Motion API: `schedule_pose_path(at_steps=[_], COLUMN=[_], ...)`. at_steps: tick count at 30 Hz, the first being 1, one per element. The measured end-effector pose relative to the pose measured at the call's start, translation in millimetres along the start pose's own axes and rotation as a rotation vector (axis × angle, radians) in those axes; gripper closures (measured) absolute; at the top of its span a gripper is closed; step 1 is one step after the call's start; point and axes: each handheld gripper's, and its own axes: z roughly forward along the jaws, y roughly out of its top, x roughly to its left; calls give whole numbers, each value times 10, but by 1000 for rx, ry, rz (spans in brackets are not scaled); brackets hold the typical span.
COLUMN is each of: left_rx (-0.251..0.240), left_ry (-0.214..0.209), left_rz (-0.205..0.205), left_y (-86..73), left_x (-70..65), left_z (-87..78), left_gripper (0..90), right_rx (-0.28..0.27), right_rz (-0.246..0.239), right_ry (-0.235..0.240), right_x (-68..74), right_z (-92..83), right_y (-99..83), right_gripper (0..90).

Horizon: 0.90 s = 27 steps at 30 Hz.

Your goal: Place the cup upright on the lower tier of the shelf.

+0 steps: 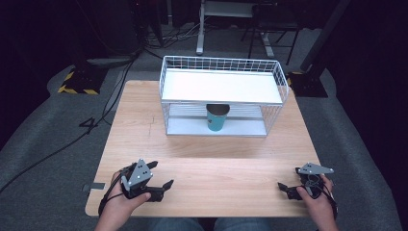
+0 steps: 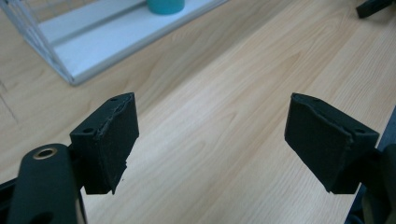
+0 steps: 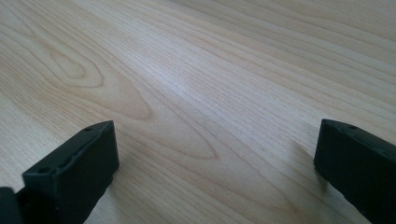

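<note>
Resting on table (image 1: 202, 168), L tongs (image 1: 161, 174) & R tongs (image 1: 287, 188) empty, agape

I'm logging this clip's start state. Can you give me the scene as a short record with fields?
surface: wooden table
rack: white wire shelf, two levels, at the far middle of the table
cup: teal cup, upright on the shelf's lower level
left gripper: open, holding nothing, low over the near left edge
right gripper: open, holding nothing, low over the near right edge

The surface (image 1: 202, 163) is evenly lit from above against dark surroundings; soft glare is seen in the right gripper view, and the near jaws are blurred.
</note>
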Motion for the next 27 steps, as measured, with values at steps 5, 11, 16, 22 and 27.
schedule_pose_path(at_steps=[5,11,16,22,27], left_rx=[48,123,175,201,204], left_ry=[2,-2,30,-6,4], left_rz=[-34,-37,-19,-25,-35], left_y=[-172,-369,-447,-512,-498], left_x=[72,126,175,191,223], left_z=[75,205,248,299,324], left_gripper=[189,197,198,175,145], right_rx=[0,0,0,0,0], right_rz=[0,0,0,0,0], right_ry=[0,0,0,0,0], right_x=[0,0,0,0,0], right_z=[0,0,0,0,0], right_y=[0,0,0,0,0], right_gripper=[1,1,1,1,1])
